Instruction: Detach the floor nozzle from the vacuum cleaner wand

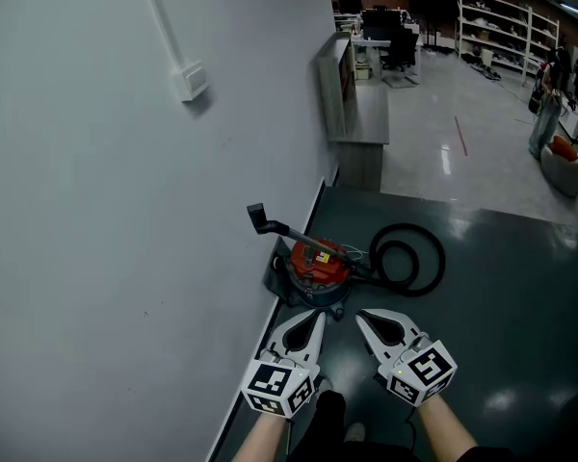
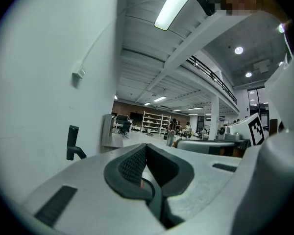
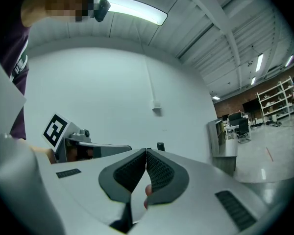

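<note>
So, the white wall [image 1: 96,210] fills the left. On the dark floor [image 1: 520,296], at its left edge against the wall, sits the red vacuum cleaner [image 1: 318,263], with its black hose [image 1: 437,261] coiled beside it. The left gripper [image 1: 317,315] and right gripper [image 1: 361,315] hover near it, fingers closed on nothing. The wand [image 1: 287,229] angles up along the wall, with what looks like the floor nozzle [image 1: 257,217] on its end.

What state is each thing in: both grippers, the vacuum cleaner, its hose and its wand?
Left gripper: shut, empty.
Right gripper: shut, empty.
Vacuum cleaner: standing on the floor beside the wall.
Hose: coiled on the floor.
Wand: slanting up toward the wall, black end piece attached.
</note>
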The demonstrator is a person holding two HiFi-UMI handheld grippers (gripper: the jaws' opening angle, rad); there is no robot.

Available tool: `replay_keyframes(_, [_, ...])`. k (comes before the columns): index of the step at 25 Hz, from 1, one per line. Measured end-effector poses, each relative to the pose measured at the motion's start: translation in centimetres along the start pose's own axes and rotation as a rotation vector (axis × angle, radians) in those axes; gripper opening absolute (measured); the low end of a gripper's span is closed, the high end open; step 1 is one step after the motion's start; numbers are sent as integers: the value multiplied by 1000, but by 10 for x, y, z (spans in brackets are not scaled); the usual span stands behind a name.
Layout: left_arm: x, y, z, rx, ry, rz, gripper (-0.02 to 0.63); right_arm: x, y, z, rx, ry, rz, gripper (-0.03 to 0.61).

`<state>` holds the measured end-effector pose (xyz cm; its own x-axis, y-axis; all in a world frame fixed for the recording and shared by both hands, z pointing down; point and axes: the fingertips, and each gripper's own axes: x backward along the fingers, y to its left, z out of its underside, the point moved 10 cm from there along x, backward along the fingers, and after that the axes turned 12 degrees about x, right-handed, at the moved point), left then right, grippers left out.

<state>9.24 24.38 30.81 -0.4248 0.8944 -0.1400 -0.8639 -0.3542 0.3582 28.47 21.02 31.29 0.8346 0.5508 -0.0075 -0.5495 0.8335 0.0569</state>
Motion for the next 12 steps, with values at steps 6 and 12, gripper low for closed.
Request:
replay_keyframes(6, [-36,41,-15,20,10,-8,5,-48,-32,6,-7,21,1,18])
replay_keyframes(12, [-60,87,-21,58,36,-23,5,-99,-49,15,-23,59,-10,18])
